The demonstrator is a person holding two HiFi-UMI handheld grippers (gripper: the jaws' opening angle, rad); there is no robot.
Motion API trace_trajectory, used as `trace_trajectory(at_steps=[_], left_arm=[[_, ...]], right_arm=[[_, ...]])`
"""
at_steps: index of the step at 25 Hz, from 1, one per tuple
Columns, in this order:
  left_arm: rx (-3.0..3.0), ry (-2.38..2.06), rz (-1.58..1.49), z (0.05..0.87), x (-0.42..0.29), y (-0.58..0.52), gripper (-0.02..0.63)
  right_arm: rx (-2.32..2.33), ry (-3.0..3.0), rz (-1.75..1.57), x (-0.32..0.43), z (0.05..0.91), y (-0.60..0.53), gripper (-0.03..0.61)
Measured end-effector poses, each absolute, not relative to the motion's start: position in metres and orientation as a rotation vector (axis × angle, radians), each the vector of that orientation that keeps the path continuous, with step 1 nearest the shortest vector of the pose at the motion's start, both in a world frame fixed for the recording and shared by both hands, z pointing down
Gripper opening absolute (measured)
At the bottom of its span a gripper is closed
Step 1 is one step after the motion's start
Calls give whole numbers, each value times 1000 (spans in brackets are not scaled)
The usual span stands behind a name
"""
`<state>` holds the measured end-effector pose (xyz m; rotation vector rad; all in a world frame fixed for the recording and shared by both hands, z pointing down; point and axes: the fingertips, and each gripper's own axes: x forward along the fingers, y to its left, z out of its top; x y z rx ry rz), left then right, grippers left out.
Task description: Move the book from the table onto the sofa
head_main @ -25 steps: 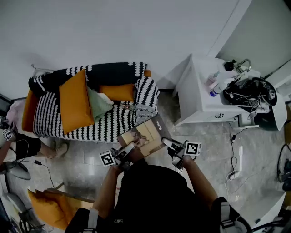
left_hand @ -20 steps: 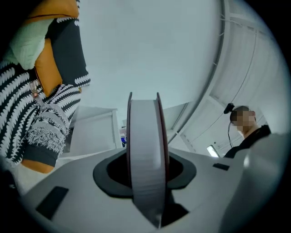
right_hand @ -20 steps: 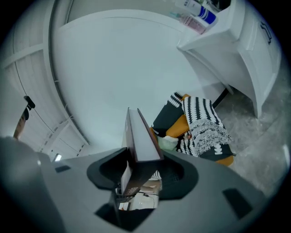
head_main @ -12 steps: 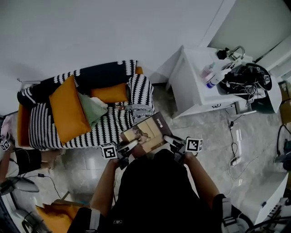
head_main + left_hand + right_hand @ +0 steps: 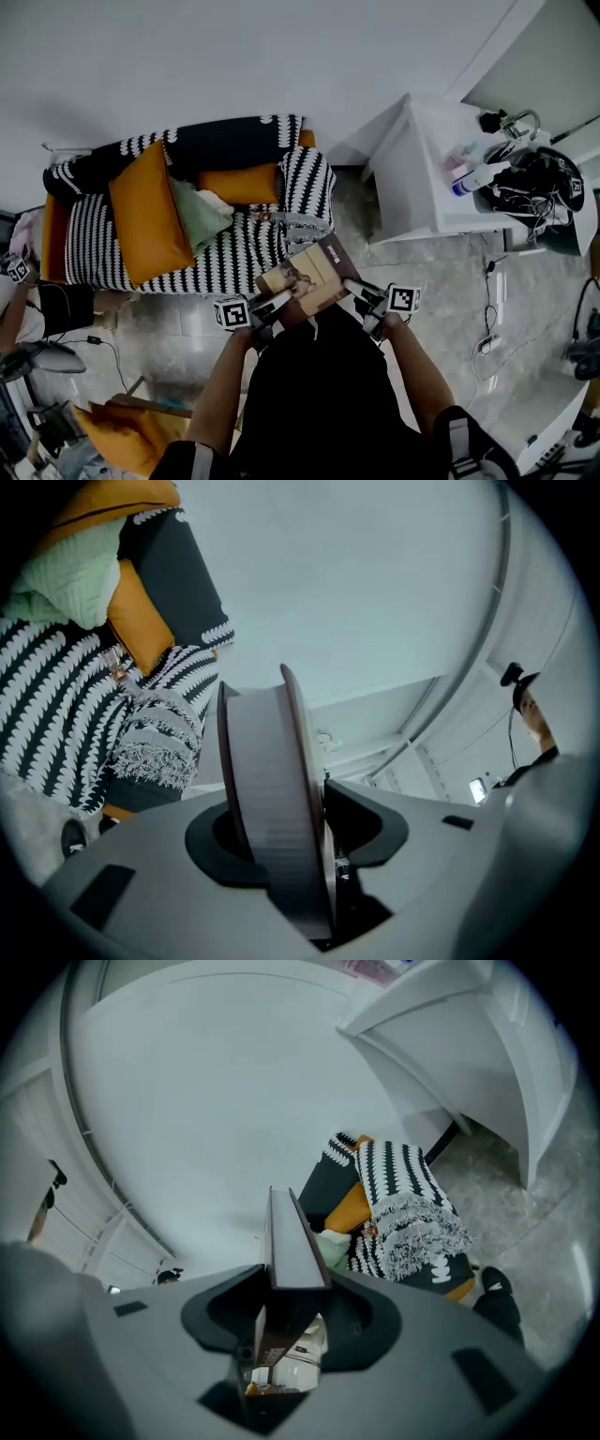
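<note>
My own body hides my wrists and the near edge of the book (image 5: 309,277) in the head view. The picture on its cover is too small for me to make out. In the left gripper view I see only the book's pale page edge, standing up tall. In the right gripper view I see only a thin dark edge of it. A person sits past the sofa's far end, away from me, and is cut off by the picture's side. The things on the white table (image 5: 412,202) beside the sofa (image 5: 216,258) are a jumble I cannot sort out.

Both my arms reach out from my body toward the sofa, with the elbows bent out to the sides. Both grippers point at the sofa, almost flat.

My left gripper (image 5: 274,302) has the book's left side between its jaws. They have just been opening a bit, but they are about half open and pressed on the book. My right gripper (image 5: 356,289) has the book's right side, and its jaws have just closed a tiny bit more on it.

The book is up in the air between my grippers, just in front of the sofa's front edge. It is at the end with the stripy blanket (image 5: 305,183), and the orange cushion (image 5: 150,220) is further along.
</note>
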<state>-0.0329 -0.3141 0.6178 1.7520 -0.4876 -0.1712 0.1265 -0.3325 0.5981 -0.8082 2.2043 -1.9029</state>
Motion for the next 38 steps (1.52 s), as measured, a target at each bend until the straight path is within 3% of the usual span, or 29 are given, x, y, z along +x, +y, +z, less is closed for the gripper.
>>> trace_trajectory(at_steps=[9, 15, 23, 38], left_arm=[[1424, -425, -342, 675, -33, -351, 179], [1506, -574, -146, 745, -48, -379, 179], [1460, -623, -176, 806, -45, -424, 183], [1490, -514, -88, 839, -35, -410, 183]], right_arm=[[-721, 1981, -2022, 151, 681, -392, 152], [-696, 1988, -2157, 143, 747, -430, 154], [-678, 2001, -2211, 140, 808, -481, 158], [-617, 1897, -2176, 159, 836, -488, 168]])
